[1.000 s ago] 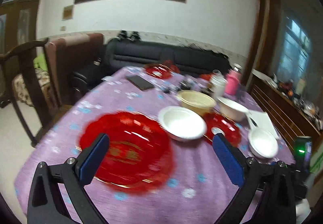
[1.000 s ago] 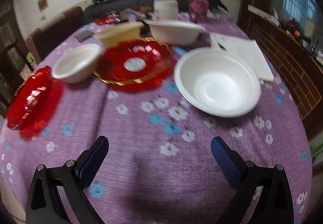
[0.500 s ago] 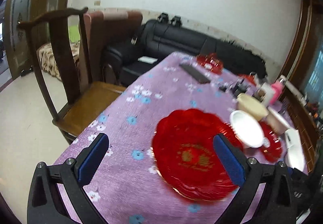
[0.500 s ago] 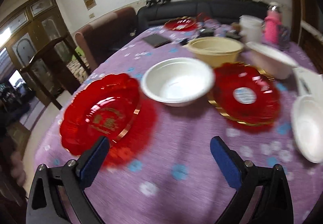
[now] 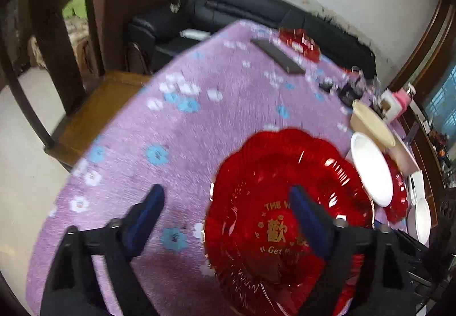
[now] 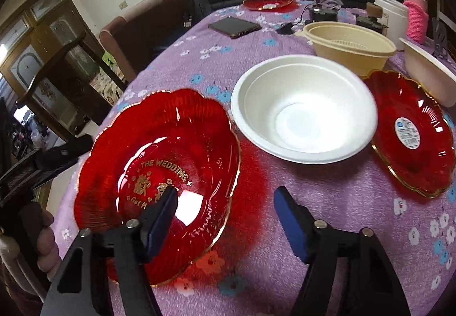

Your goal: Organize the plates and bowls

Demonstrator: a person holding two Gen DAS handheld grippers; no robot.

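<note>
A big red plate [image 5: 270,173] with gold lettering lies on the purple flowered tablecloth [image 5: 199,122]. My left gripper [image 5: 228,213] straddles its left rim, one finger on the cloth side and one over the plate. Its jaws are closing and the pads do not press the rim. In the right wrist view the same red plate [image 6: 171,139] has my right gripper [image 6: 226,216] straddling its right rim, jaws closing, pads clear of it. A white bowl [image 6: 305,113] sits just right of the plate, with a second red plate [image 6: 413,133] beyond it.
A beige bowl [image 6: 350,45], another white bowl [image 6: 427,73], a white cup [image 6: 390,14] and a pink bottle [image 6: 417,16] crowd the far right. A phone [image 6: 233,26] and a third red plate [image 6: 269,1] lie farther back. A wooden chair [image 5: 94,105] stands at the table's left edge.
Both grippers have swung over to the big red plate and come down close to it. Each pair of jaws has narrowed around a rim of the plate.
</note>
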